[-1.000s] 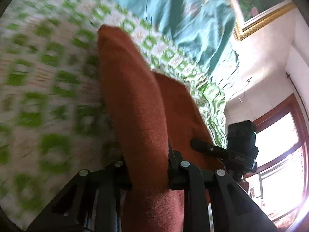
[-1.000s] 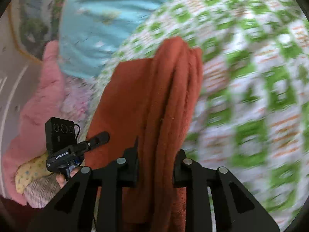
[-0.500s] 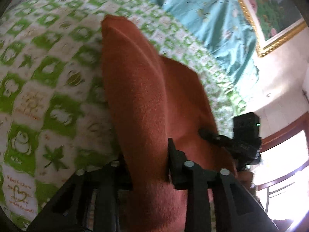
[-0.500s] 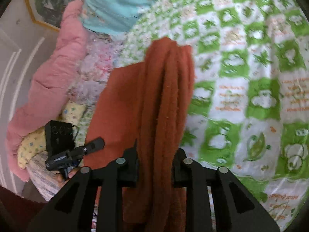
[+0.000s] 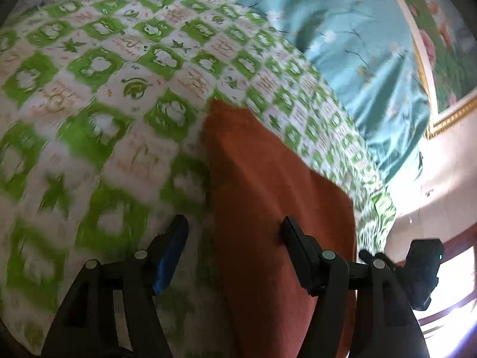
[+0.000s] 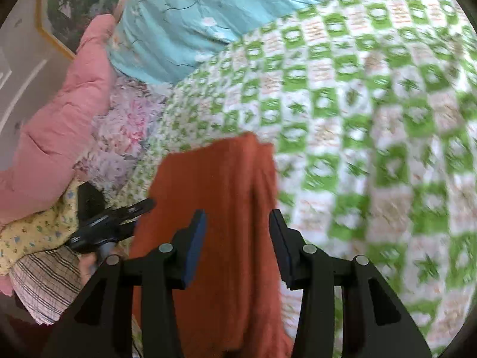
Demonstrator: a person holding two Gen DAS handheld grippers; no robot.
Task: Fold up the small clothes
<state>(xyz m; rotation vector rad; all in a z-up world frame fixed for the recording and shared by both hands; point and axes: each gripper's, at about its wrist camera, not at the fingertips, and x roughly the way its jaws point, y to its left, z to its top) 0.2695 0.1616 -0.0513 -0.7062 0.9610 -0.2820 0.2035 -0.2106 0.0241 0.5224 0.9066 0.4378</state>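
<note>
I see the rust-orange cloth (image 5: 268, 208) lying folded on the green and white checked bedspread (image 5: 98, 95). It looks like a long strip that runs from near my cameras out toward the far side of the bed. In my right view the same cloth (image 6: 220, 214) has a thick folded edge along its right side.

My left gripper (image 5: 235, 232) has just been opening, and now its two jaws stand wide apart. The cloth lies under the gap, closer to the right jaw, and the pads do not press on it. The left jaw hangs over the bare bedspread just beside the cloth's left edge.

My right gripper (image 6: 237, 223) has also just been opening. Its jaws stand apart with the cloth between them, one jaw over the cloth and one at its right edge. I see space between the pads and the cloth, so it is let go.

In my right view the other gripper (image 6: 113, 220) pokes in from the left, at the cloth's left edge, with a bit of a hand (image 6: 89, 264) behind it.

Farther off, a light blue flowered blanket (image 6: 190, 21) lies at the far end of the bed. A pink quilt (image 6: 56, 128) is bunched at the far left, with a yellow flowered cloth (image 6: 32, 235) and a striped cloth (image 6: 44, 283) nearer. A gold-framed picture (image 5: 441, 47) leans at the far right in my left view.
</note>
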